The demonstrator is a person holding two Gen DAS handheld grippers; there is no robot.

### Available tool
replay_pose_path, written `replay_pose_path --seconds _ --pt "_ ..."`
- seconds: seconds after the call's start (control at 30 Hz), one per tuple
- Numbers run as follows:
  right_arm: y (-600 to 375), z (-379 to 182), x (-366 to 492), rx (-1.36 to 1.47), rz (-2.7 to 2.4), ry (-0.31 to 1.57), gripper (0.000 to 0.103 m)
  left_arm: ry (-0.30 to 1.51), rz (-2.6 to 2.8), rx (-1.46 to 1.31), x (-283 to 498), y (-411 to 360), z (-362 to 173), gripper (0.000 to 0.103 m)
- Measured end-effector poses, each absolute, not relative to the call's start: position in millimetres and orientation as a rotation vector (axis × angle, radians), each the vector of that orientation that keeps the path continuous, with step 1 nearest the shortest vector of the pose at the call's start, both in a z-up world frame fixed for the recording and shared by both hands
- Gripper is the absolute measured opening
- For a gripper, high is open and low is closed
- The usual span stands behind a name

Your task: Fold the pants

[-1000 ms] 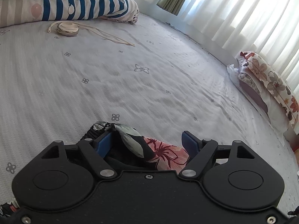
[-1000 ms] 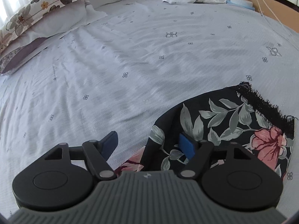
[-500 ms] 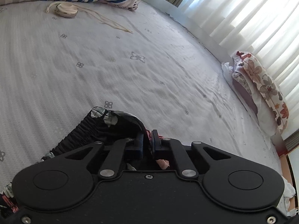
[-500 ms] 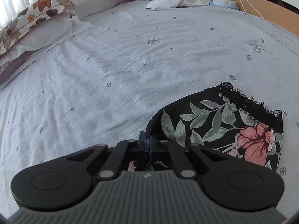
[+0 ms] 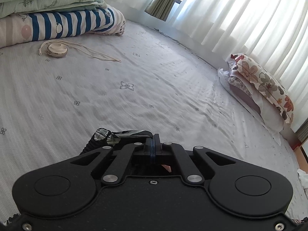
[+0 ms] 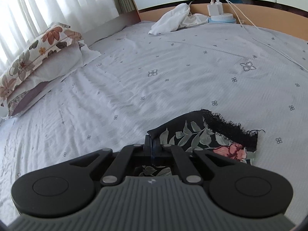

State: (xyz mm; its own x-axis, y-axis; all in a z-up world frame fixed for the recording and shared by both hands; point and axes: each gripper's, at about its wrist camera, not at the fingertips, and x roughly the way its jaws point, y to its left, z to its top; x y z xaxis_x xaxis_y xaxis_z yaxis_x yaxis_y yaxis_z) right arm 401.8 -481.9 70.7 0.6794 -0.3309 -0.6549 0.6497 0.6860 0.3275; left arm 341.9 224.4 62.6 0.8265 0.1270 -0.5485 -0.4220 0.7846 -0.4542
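Note:
The pants (image 6: 202, 134) are black with grey leaves and pink flowers, and a frayed black hem edge shows at the right of the right wrist view. My right gripper (image 6: 152, 144) is shut on a fold of that cloth, lifted a little off the bed sheet (image 6: 154, 67). In the left wrist view the elastic waistband end of the pants (image 5: 107, 135) bunches just left of the fingers, and my left gripper (image 5: 154, 141) is shut on it. Most of the garment hangs hidden under both gripper bodies.
Folded quilts (image 5: 53, 13) are stacked at the bed's far left, with a round cream case and cord (image 5: 57, 50) in front. Floral pillows (image 5: 263, 84) lie by the curtains. A white cloth (image 6: 173, 19) and a charger (image 6: 217, 9) sit at the headboard.
Both grippers went from wide open to shut on the pants. Both then rose, pulling the cloth up off the sheet, and the views tilted up toward the curtains and headboard.

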Motion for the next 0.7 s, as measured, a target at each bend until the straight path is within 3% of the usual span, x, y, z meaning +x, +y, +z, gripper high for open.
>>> replay_pose_path --seconds 0.7 --pt "-525 103 231 0.712 -0.524 0.567 0.002 0.515 0.246 -0.561 213 222 125 0.0"
